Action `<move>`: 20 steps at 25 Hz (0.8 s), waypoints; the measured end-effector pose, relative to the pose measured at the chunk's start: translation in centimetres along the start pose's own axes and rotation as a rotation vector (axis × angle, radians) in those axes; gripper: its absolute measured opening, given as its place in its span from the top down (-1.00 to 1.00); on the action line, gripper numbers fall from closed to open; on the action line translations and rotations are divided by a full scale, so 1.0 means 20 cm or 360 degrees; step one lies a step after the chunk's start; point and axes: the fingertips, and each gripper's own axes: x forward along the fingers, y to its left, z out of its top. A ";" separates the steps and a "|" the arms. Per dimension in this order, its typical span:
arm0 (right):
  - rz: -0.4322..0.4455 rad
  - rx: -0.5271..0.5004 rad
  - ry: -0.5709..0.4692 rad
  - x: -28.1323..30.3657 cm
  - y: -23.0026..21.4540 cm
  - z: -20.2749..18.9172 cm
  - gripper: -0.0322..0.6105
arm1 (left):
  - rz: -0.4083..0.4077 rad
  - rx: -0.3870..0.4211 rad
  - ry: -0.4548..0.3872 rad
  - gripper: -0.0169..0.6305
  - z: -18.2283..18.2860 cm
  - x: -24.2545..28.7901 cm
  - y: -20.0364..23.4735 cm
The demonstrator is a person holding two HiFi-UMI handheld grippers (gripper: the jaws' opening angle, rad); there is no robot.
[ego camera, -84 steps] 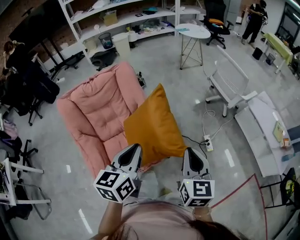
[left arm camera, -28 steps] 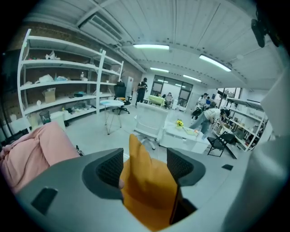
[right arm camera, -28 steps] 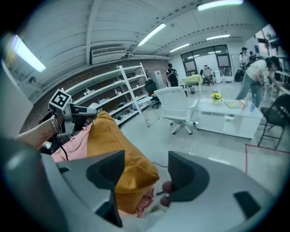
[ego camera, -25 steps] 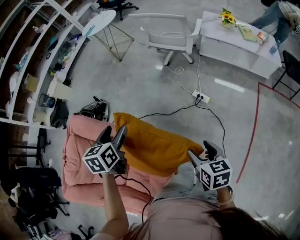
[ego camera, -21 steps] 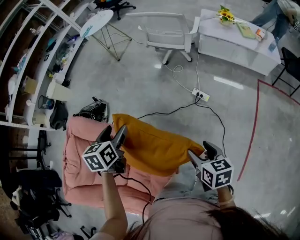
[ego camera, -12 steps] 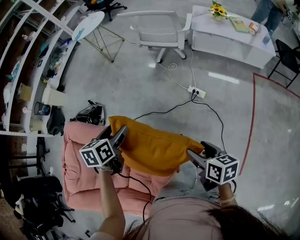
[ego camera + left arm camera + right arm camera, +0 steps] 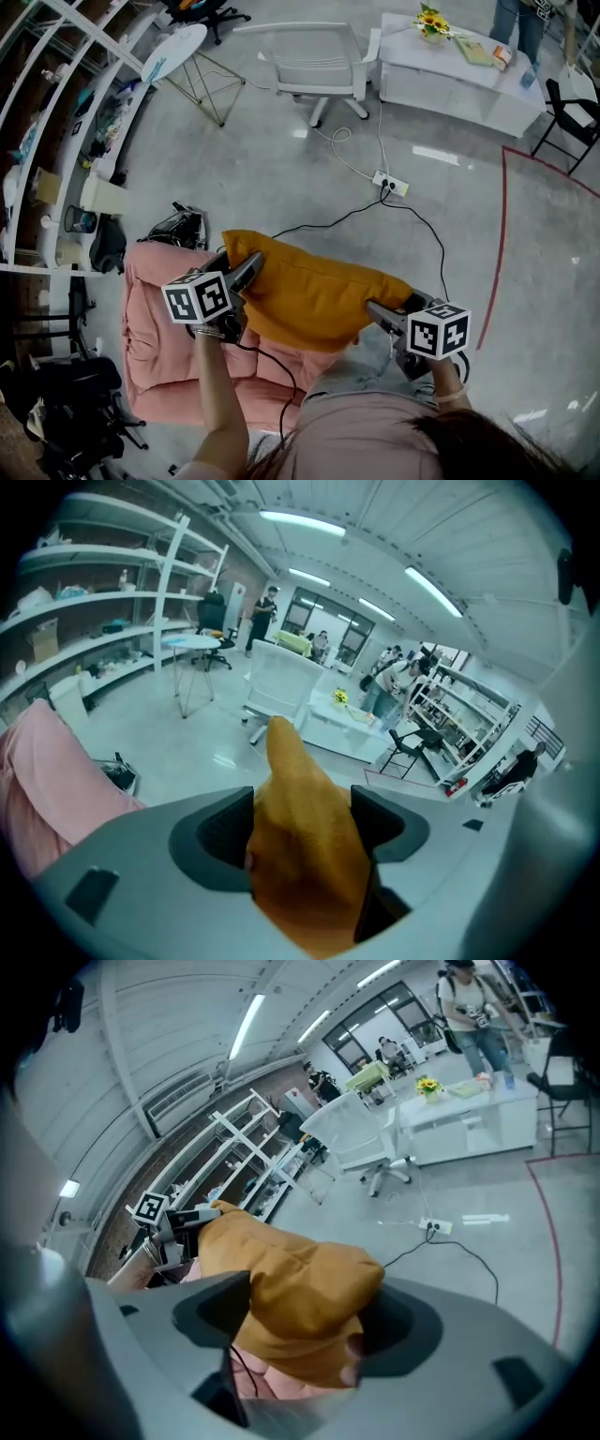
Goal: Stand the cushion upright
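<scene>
The left gripper (image 7: 302,808) has its jaws spread wide, just opened and eased back a touch, with one corner of the orange cushion (image 7: 314,295) between them. The right gripper (image 7: 305,1312) has jaws just opening around the other corner (cloth brushing the pads). The cushion sits edge-up on the pink floor chair (image 7: 155,342).

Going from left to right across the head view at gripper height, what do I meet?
Pink padded floor seat → left gripper → orange fabric cushion → right gripper → red floor line. Both grippers' jaws have just been opening, cushion ends between them.
</scene>
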 end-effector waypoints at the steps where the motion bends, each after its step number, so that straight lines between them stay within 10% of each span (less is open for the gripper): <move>1: -0.0002 0.0022 0.0006 0.01 -0.01 -0.01 -0.16 | 0.0002 0.0029 0.0015 -0.05 -0.01 0.00 -0.01; 8: -0.0069 0.0094 0.0057 0.04 -0.05 -0.08 -0.15 | 0.0038 0.0140 0.0071 0.24 -0.09 -0.03 -0.07; 20: 0.0072 -0.0228 0.0373 0.10 0.00 -0.14 0.28 | 0.0317 0.0127 0.0035 0.46 -0.25 -0.14 -0.08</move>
